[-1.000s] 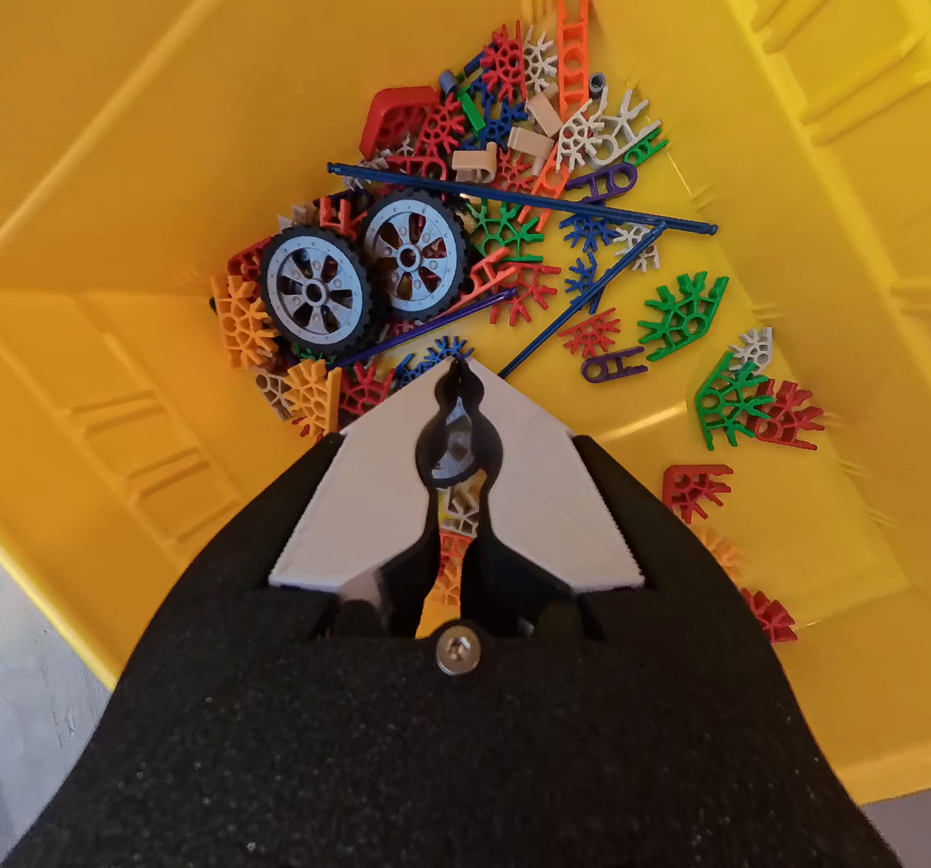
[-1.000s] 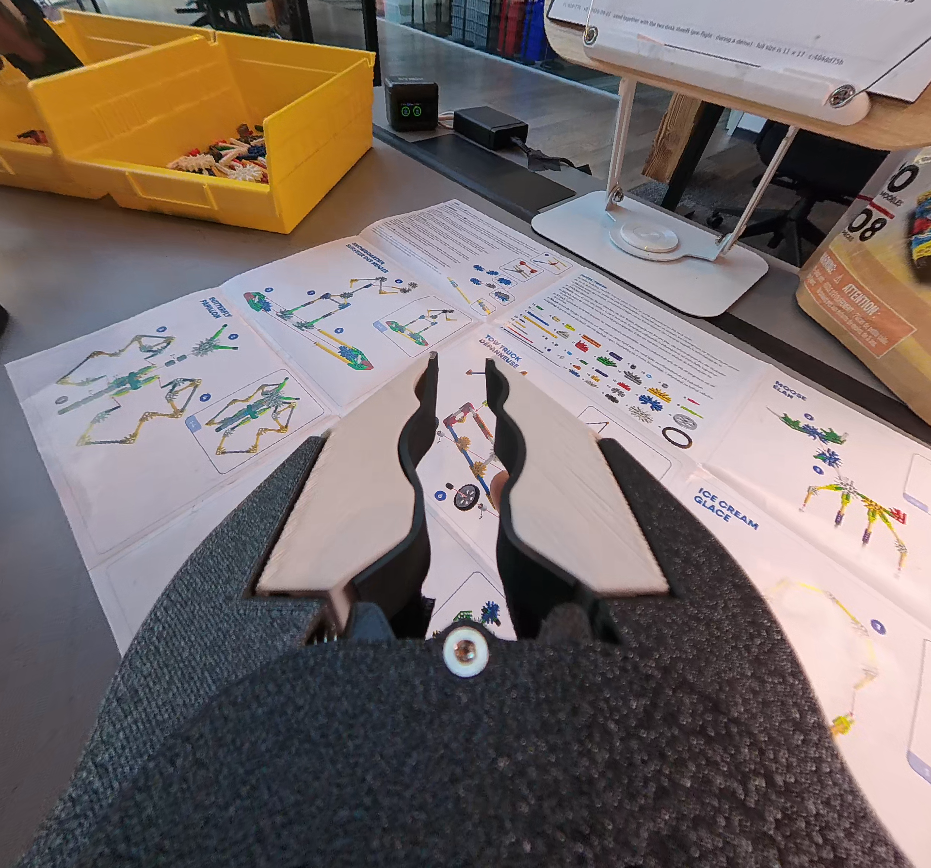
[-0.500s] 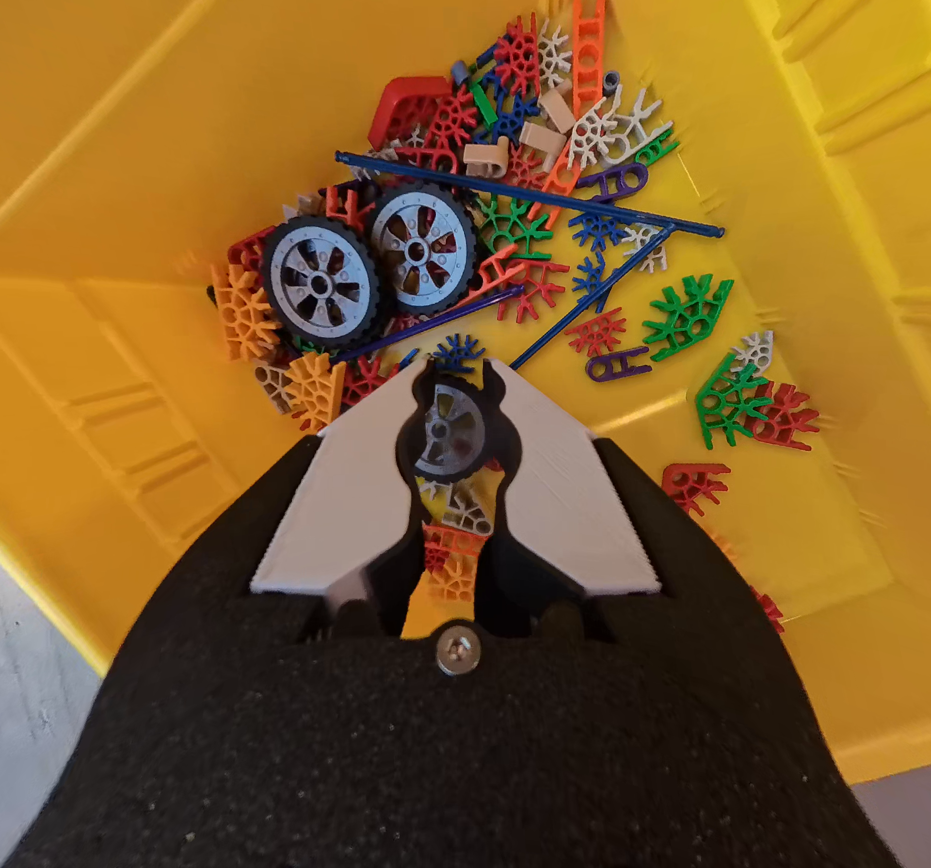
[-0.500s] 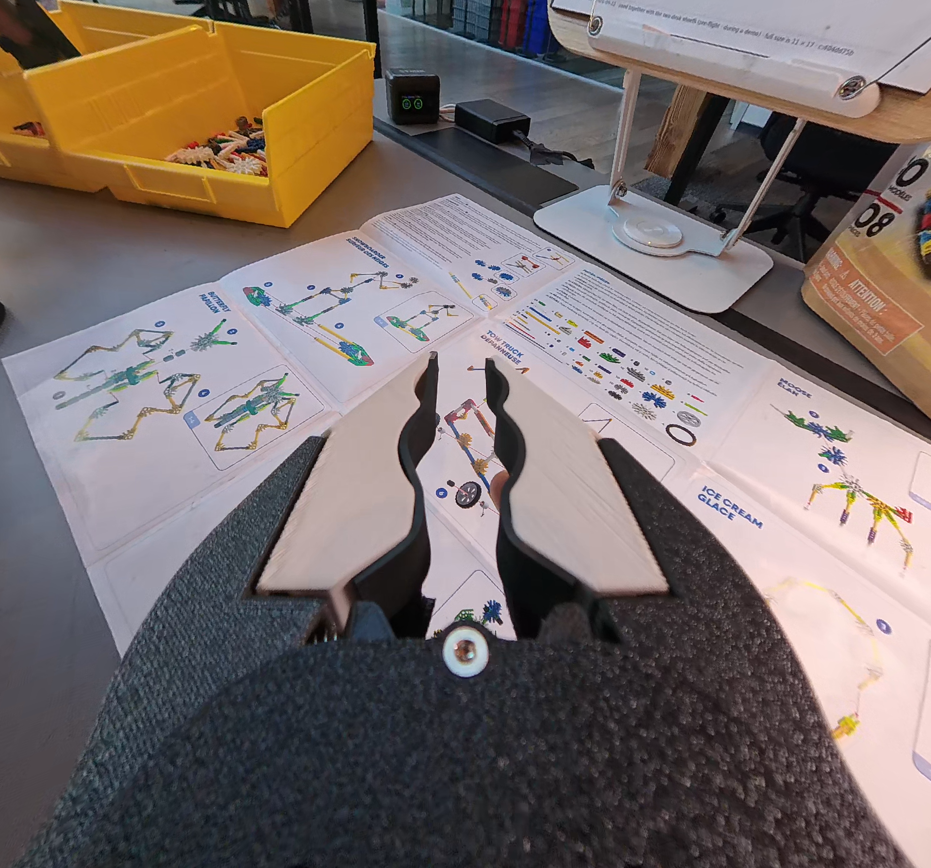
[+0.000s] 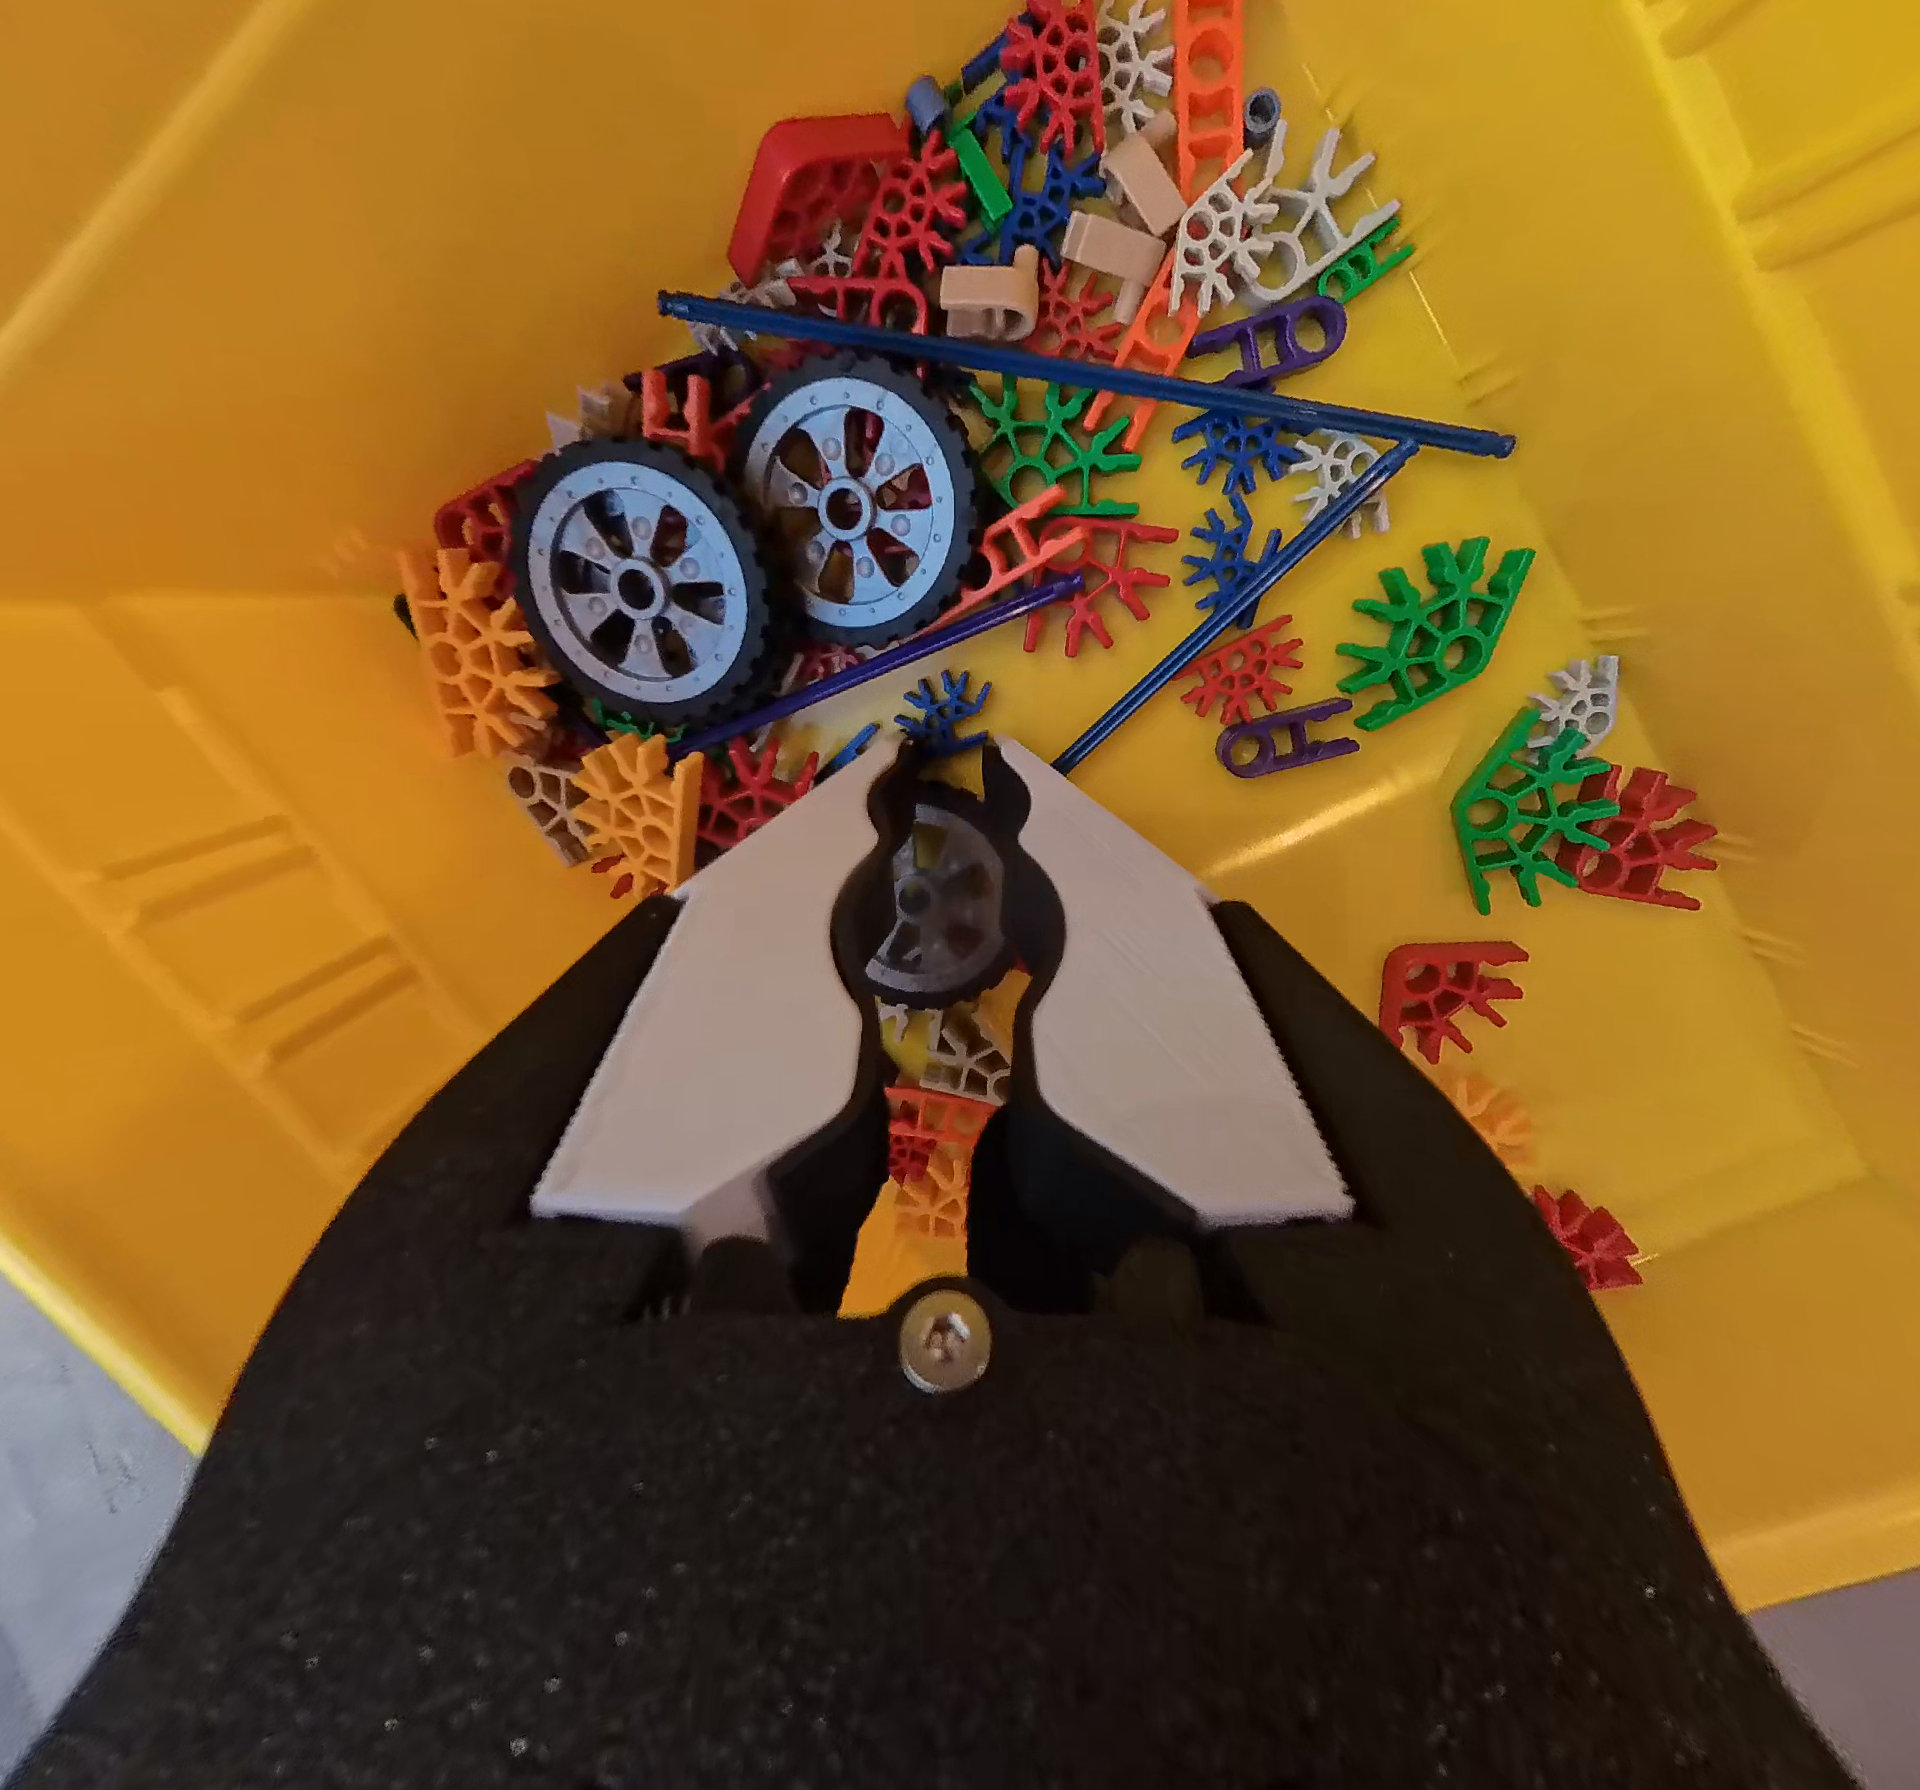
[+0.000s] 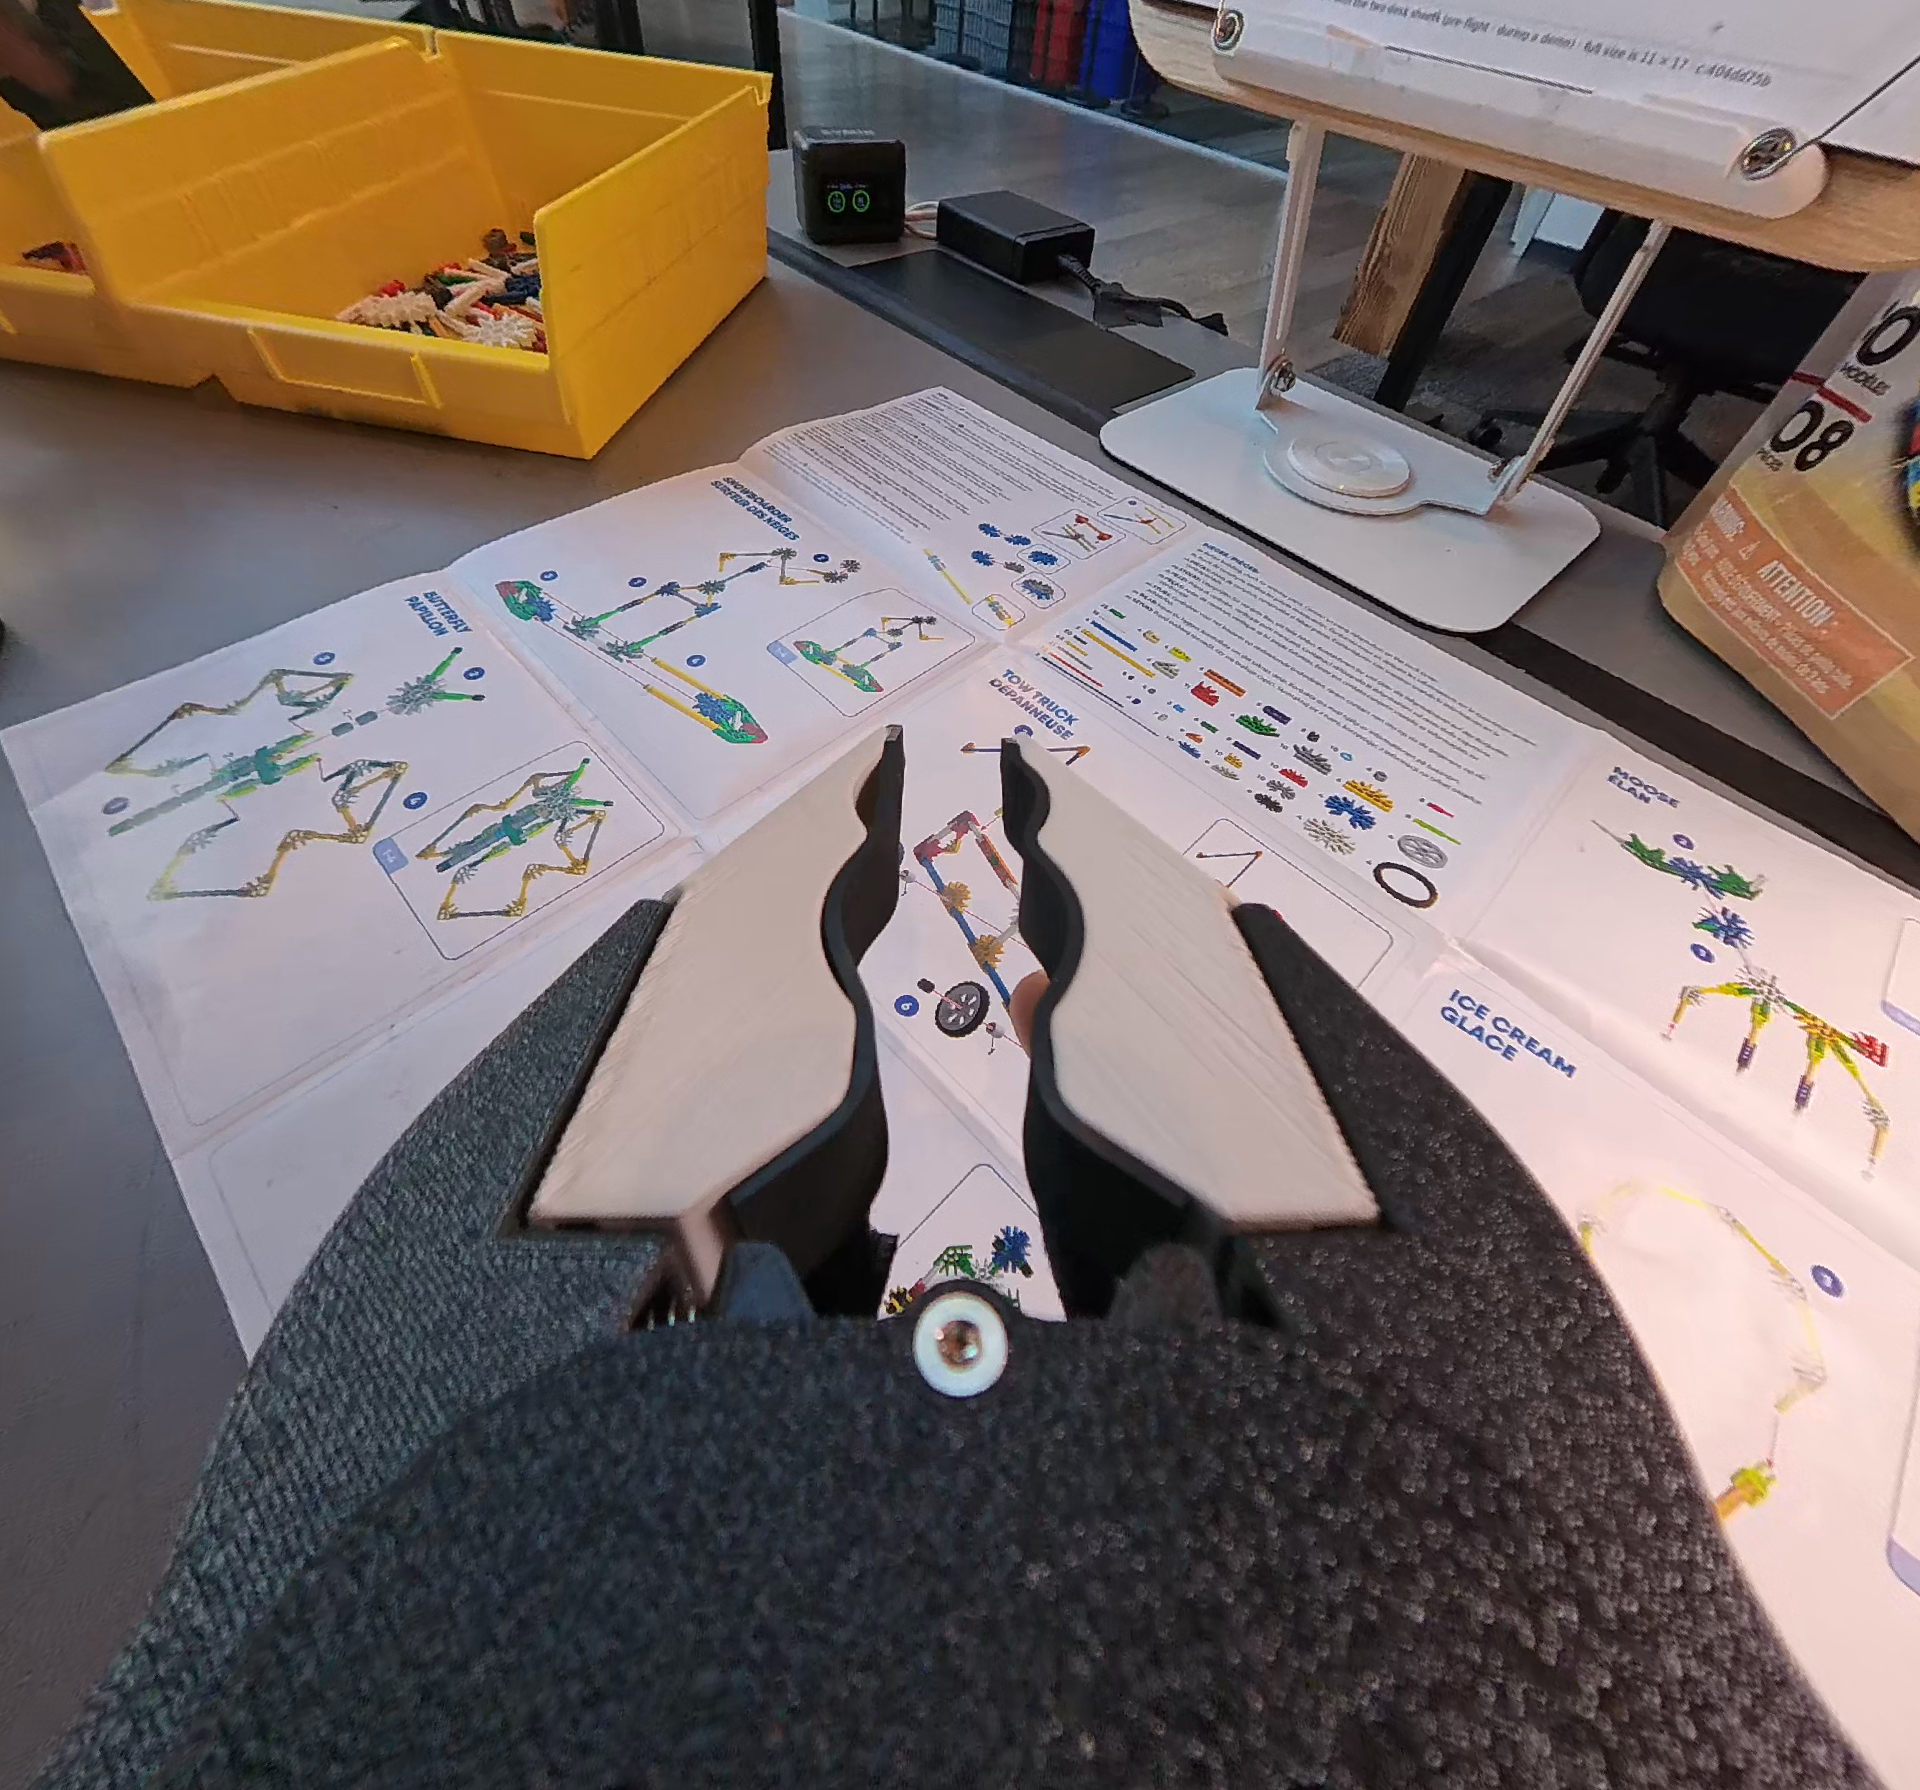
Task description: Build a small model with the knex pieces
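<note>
1. The left gripper [image 5: 948,753] is clenched around a small grey wheel with a black tyre [image 5: 935,914]; the wheel sits tilted in the rounded recess between the 2 black finger linings, and the fingertips nearly meet beyond it.
2. The left gripper hangs inside a yellow bin [image 5: 312,182], above its floor.
3. Just beyond the fingertips lies a blue snowflake connector [image 5: 943,701]. To the left are orange connectors [image 5: 636,810] and a red connector [image 5: 750,795].
4. Farther left, 2 larger grey wheels [image 5: 639,585] [image 5: 854,514] rest side by side, touching, on top of the loose pieces.
5. A long blue rod [image 5: 1081,369] lies across the pile beyond the wheels; a second blue rod [image 5: 1236,597] slants from its right end toward the fingertips.
6. To the right lie green connectors [image 5: 1439,634], a purple clip [image 5: 1283,748] and red connectors [image 5: 1449,997].
7. The right gripper [image 6: 951,753] is released and holds nothing; its fingers stand apart.
8. The right gripper hovers over an unfolded instruction sheet [image 6: 312,857] lying flat on a grey table [image 6: 156,514].
9. At far left stands a yellow bin of small parts [image 6: 644,286]. At far right stands a white stand [image 6: 1351,483] carrying a board, with a cardboard box [image 6: 1797,597] at the right edge.
</note>
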`<state>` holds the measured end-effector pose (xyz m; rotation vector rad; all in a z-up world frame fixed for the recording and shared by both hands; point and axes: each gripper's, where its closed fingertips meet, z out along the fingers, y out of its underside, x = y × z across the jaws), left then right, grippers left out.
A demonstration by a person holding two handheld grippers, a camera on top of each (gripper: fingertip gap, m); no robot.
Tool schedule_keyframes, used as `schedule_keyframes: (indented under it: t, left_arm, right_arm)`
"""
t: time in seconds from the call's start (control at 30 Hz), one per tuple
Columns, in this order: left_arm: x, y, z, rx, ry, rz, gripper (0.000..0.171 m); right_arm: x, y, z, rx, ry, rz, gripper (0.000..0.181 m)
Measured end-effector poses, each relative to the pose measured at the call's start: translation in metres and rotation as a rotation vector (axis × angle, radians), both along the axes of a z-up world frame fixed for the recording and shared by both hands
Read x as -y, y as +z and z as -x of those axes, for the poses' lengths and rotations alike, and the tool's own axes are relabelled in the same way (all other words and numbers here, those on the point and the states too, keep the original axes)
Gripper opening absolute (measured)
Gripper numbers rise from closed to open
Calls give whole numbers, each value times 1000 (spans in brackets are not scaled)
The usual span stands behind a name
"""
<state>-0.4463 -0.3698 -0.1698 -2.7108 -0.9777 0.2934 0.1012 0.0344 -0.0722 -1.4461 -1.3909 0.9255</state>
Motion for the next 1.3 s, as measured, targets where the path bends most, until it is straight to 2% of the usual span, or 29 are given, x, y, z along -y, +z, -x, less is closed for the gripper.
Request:
schedule_keyframes:
  t: [0.07,0.1,0.13,0.4,0.63,0.73,0.83,0.97,1.13,1.3]
  left_arm:
    - [-1,0,0,-9,-11,3,11]
    - [-1,1,0,-15,-16,3,1]
    - [-2,2,1,-27,-22,-1,0]
    - [-7,4,-4,-46,-66,-6,0]
    - [-14,16,-4,-64,-72,-55,0]
    - [-10,13,-4,-54,-55,-35,0]
    - [-7,6,-1,-35,-29,-29,15]
    - [-5,0,0,-6,2,-51,20]
    - [-7,-1,-4,32,5,-78,10]
    - [-8,-2,-4,67,22,-105,10]
  right_arm:
    - [-1,0,0,0,-1,2,17]
    - [-1,0,0,1,-1,2,17]
    - [-1,-1,0,2,-1,0,17]
    - [0,-3,1,9,1,4,17]
    - [0,-3,1,8,0,3,17]
    - [0,-3,1,7,2,2,17]
    - [-1,-2,0,4,0,2,17]
    - [-2,-2,0,4,-3,5,17]
    - [-2,-9,3,21,1,18,17]
    - [1,-13,3,32,9,11,17]
